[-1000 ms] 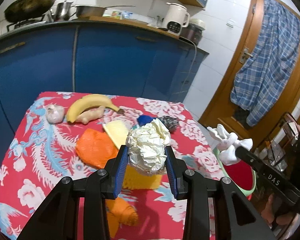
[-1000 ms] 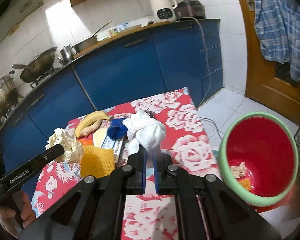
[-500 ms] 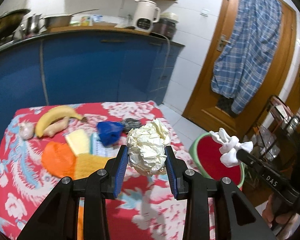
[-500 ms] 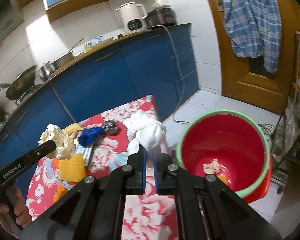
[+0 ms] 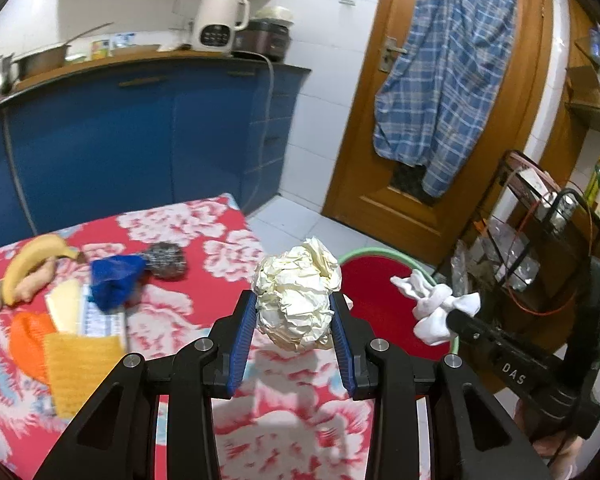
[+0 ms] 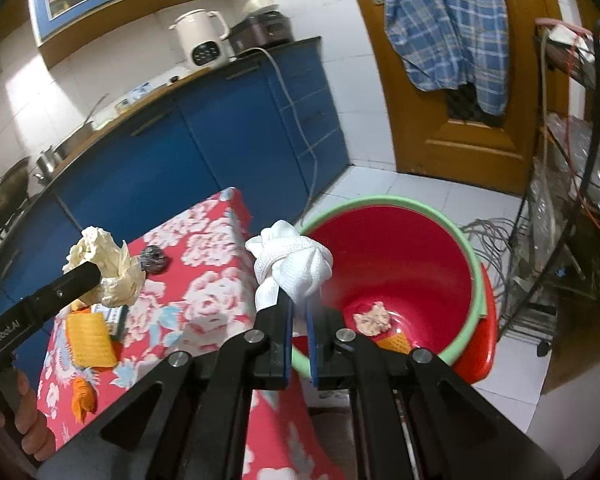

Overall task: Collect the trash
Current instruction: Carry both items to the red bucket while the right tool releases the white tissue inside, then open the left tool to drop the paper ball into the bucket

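Left wrist view: the left gripper (image 5: pixel 294 322) is clamping a crumpled cream paper ball (image 5: pixel 298 300) between its blue pads (image 5: pixel 242 334), holding it above the corner of the red floral tablecloth (image 5: pixel 188 308), just beside the red bucket (image 5: pixel 384 312) with the green rim. The right gripper (image 5: pixel 454 314) is showing at right, pinching a knotted white cloth (image 5: pixel 432 312) over the bucket's rim. A banana (image 5: pixel 28 264), blue wrapper (image 5: pixel 114 282), steel scourer (image 5: pixel 166 260) and yellow sponge (image 5: pixel 80 372) are lying on the cloth. Right wrist view: the right gripper (image 6: pixel 298 320) is sitting nearly closed on the knotted white cloth (image 6: pixel 294 266), at the bucket's (image 6: pixel 384 256) near rim (image 6: pixel 364 202). Scraps (image 6: pixel 372 318) are lying in the bucket's bottom. The left gripper (image 6: pixel 100 276) is carrying the paper ball (image 6: pixel 108 264) over the table.
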Tool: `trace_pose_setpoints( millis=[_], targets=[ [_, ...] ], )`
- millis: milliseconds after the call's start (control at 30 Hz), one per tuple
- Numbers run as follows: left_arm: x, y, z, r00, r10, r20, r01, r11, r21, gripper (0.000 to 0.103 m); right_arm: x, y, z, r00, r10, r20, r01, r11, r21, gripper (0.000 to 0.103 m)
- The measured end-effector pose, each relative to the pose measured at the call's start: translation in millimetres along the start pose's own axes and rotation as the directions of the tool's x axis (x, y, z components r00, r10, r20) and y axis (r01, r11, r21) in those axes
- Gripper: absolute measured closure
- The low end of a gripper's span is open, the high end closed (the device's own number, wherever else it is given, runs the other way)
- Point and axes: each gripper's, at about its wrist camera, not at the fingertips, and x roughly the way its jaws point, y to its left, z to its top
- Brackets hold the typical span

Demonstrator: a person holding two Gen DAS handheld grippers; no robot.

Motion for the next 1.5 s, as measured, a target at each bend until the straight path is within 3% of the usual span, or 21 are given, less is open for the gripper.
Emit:
trace_pose_setpoints(
  millis=[600,867,1033,1167,1267,1500],
  targets=[
    [72,-52,-7,0.992,-0.025,-0.122,0.036,0.995,0.091,0.065,22,-69,-9,0.996,-0.072,-0.046,0.078,0.989,0.128,0.089],
    [96,-61,-15,0.983,-0.031,-0.180,0.051,0.993,0.107,0.065,23,-82,-8,0.995,-0.085,-0.047,0.092,0.984,0.153,0.074],
    [112,-68,-17,0.977,-0.032,-0.211,0.060,0.990,0.128,0.065,16,-84,-8,0.996,-0.087,-0.031,0.091,0.983,0.157,0.073],
    [124,-72,-19,0.971,-0.023,-0.239,0.057,0.989,0.137,0.062,12,-86,-10,0.996,-0.085,-0.024,0.087,0.982,0.166,0.071],
    [128,-71,-20,0.967,-0.030,-0.254,0.063,0.990,0.123,0.054,11,-87,-10,0.996,-0.084,-0.024,0.087,0.982,0.165,0.071],
    [126,-69,-19,0.969,-0.033,-0.246,0.063,0.992,0.113,0.049,10,-88,-13,0.996,-0.082,-0.027,0.085,0.981,0.174,0.071]
  ],
)
